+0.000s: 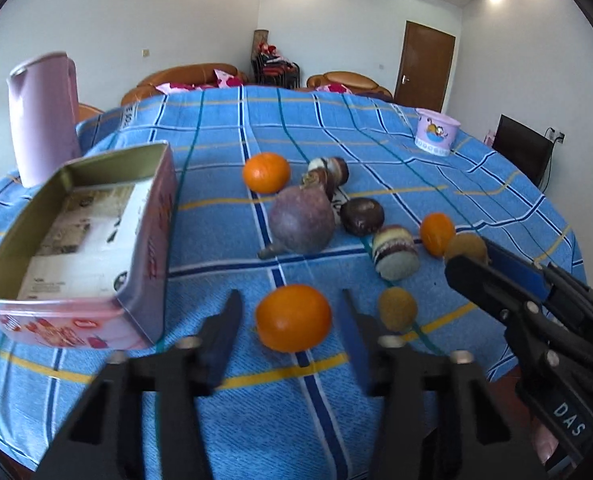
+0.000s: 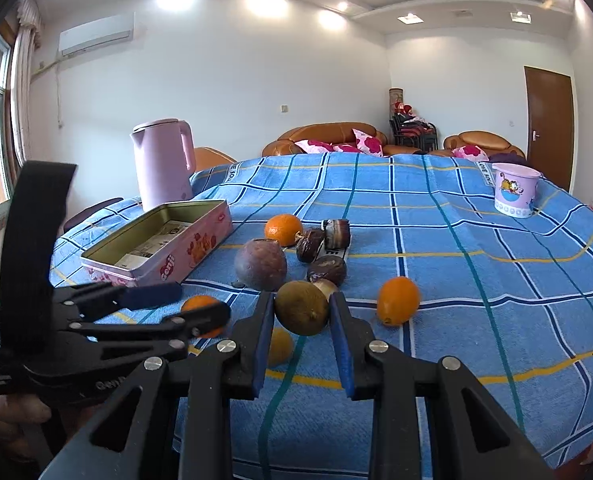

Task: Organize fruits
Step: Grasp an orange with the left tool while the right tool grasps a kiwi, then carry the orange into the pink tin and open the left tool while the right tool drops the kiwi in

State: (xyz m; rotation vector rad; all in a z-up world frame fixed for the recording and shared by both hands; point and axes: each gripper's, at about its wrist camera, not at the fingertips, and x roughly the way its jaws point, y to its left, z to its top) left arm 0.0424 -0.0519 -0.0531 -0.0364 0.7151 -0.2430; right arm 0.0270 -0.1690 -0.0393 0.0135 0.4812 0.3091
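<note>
From the left wrist, the left hand-held gripper (image 1: 292,320) straddled an orange (image 1: 293,317) lying dead ahead on the bench (image 1: 476,184) — fingers either side, a gap showing, not yet clamped. The tin (image 1: 148,216) lay just left, its long axis running near to far.

From the right wrist, the right hand-held gripper (image 2: 302,310) was clamped on a kiwi (image 2: 301,307) — the tin sat far left, nearer the left hand.

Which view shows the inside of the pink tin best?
The left wrist view: the pink tin sits close, open top facing the camera, printed paper on its floor visible. The right wrist view shows it farther off and side-on, interior mostly hidden.
</note>
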